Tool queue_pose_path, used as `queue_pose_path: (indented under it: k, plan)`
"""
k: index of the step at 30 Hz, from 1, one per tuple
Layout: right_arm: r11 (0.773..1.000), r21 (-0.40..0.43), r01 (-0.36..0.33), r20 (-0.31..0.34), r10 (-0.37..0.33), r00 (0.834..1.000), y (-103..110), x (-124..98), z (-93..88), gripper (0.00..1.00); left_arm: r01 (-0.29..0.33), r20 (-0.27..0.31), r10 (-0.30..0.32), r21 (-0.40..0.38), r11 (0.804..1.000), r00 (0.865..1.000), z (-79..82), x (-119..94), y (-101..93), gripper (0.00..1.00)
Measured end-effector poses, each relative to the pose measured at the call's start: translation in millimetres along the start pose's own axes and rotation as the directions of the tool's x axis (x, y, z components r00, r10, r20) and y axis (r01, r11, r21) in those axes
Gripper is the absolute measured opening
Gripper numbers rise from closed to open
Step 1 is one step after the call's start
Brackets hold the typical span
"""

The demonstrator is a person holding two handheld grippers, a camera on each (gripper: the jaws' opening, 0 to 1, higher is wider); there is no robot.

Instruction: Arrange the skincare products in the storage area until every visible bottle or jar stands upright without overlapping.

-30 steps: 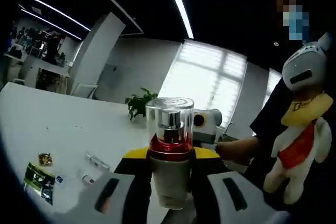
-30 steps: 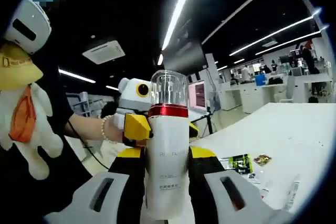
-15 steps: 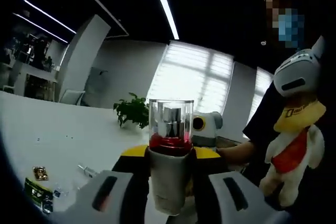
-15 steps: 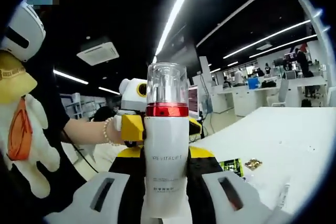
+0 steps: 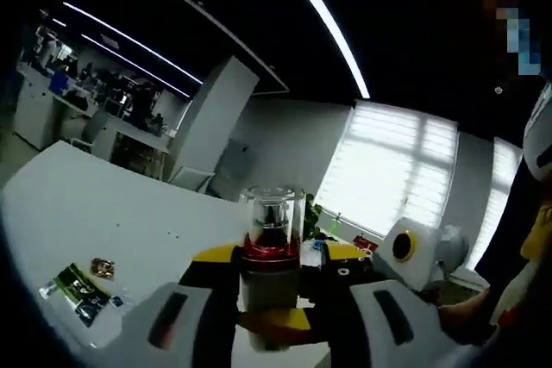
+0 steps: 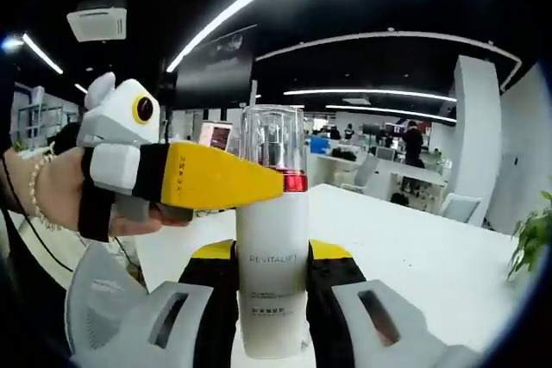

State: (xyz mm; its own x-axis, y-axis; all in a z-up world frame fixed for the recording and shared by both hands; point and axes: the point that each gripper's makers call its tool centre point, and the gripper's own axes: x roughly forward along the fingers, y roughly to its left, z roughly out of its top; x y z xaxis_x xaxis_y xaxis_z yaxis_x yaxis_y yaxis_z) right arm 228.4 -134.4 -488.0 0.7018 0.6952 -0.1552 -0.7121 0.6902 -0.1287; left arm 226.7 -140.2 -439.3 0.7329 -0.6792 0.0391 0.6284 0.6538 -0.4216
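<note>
A white bottle (image 6: 272, 273) marked REVITALIFT, with a red ring and a clear cap, stands upright between the jaws of my right gripper (image 6: 272, 252), which is shut on its body. From the left of the right gripper view comes my left gripper (image 6: 224, 183), one yellow jaw lying across the bottle's red ring. In the left gripper view the same bottle (image 5: 272, 243) sits between the jaws of my left gripper (image 5: 274, 256), shut on it below the cap. My right gripper (image 5: 285, 321) crosses low on the bottle there.
A white table (image 5: 78, 213) lies below with green sachets (image 5: 76, 290) and a small gold packet (image 5: 102, 267) on it. A potted plant (image 5: 312, 217) stands at its far side. A hand (image 6: 60, 204) holds the left gripper. Table (image 6: 405, 256) spreads behind the bottle.
Both views have swung round with the hands and the plush toy has left them. The left gripper's yellow jaw now lies across the bottle's neck instead of beside it. The bottle stays held.
</note>
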Motion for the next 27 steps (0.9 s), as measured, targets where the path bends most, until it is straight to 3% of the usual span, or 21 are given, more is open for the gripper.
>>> queue_pose_path:
  k: [2,4,9,11,13,18,21,23,25,27]
  plan:
    - [1.000,0.005,0.017,0.014,-0.017,1.000,-1,-2,-1.3,0.29,-0.081,-0.029,0.082,0.046,0.996,0.996,-7.0,-2,9.2,0.23]
    - [0.998,-0.030,0.047,0.004,-0.047,0.999,0,-2,-4.0,0.29,-0.093,-0.024,0.094,0.049,0.994,0.995,-9.2,-1,6.0,0.23]
    - [0.998,-0.009,0.066,0.018,-0.066,0.998,1,-4,-3.4,0.28,-0.138,-0.032,0.140,0.062,0.989,0.990,-15.7,-3,9.8,0.24]
    - [0.997,-0.011,0.071,0.029,-0.070,0.997,2,-3,-1.0,0.28,-0.150,-0.061,0.154,0.064,0.987,0.986,-23.5,-4,12.4,0.25]
    - [0.998,-0.012,0.067,0.035,-0.066,0.997,4,-2,0.8,0.29,-0.166,-0.043,0.168,0.050,0.985,0.985,-21.8,-6,15.1,0.24]
    - [0.999,-0.016,0.043,0.044,-0.042,0.998,8,0,-0.1,0.29,-0.145,-0.064,0.148,0.053,0.988,0.987,-21.1,-10,17.2,0.23]
    - [0.999,0.010,-0.049,0.057,0.049,0.997,15,0,1.4,0.30,-0.096,-0.091,0.096,0.000,0.995,0.991,-21.0,-12,19.1,0.22]
    - [0.990,0.036,-0.137,0.067,0.135,0.989,19,-2,3.0,0.31,-0.033,-0.111,0.034,0.008,0.999,0.993,-21.6,-13,15.3,0.22]
    - [0.973,0.015,-0.230,0.058,0.229,0.972,24,-7,1.6,0.32,0.013,-0.150,-0.001,0.080,0.997,0.989,-23.6,-13,12.5,0.21]
    - [0.943,0.039,-0.330,0.060,0.327,0.943,26,-14,-0.7,0.33,0.098,-0.216,-0.059,0.174,0.980,0.975,-28.1,-13,4.7,0.21]
